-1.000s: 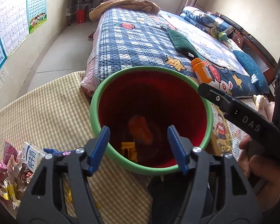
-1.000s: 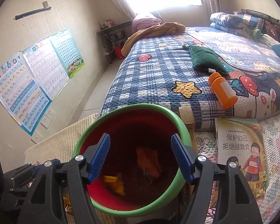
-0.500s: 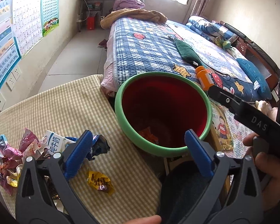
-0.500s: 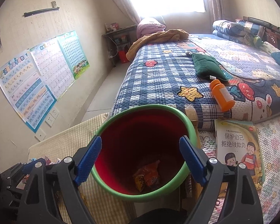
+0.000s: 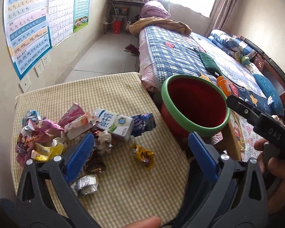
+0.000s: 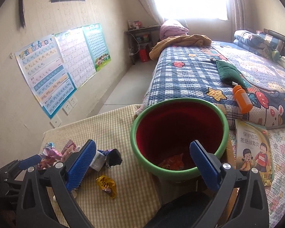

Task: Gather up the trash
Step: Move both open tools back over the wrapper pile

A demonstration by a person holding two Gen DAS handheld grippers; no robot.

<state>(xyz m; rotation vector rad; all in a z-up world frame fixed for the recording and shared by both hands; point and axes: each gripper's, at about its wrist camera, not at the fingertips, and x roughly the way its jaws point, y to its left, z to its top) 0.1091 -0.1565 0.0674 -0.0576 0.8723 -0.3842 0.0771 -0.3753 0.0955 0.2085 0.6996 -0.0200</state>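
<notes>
Matt checked cloth covers the table (image 5: 112, 87); wrappers (image 5: 47, 133) look glossy foil; bin (image 6: 178, 133) smooth plastic.

A second ago both grippers hung over the bin (image 5: 194, 125) with their jaws partly closed. Now the left gripper (image 5: 140, 155) has drawn back from the bin and over the table (image 5: 114, 91); its jaws have spread wide and are empty, and the trash pile (image 5: 72, 129) beside the bin has come into its view. The right gripper (image 6: 142, 163) has pulled back from the bin too, its jaws opening with nothing between them. An orange wrapper (image 6: 172, 161), blurred in the bin before, now lies sharp at its bottom
</notes>
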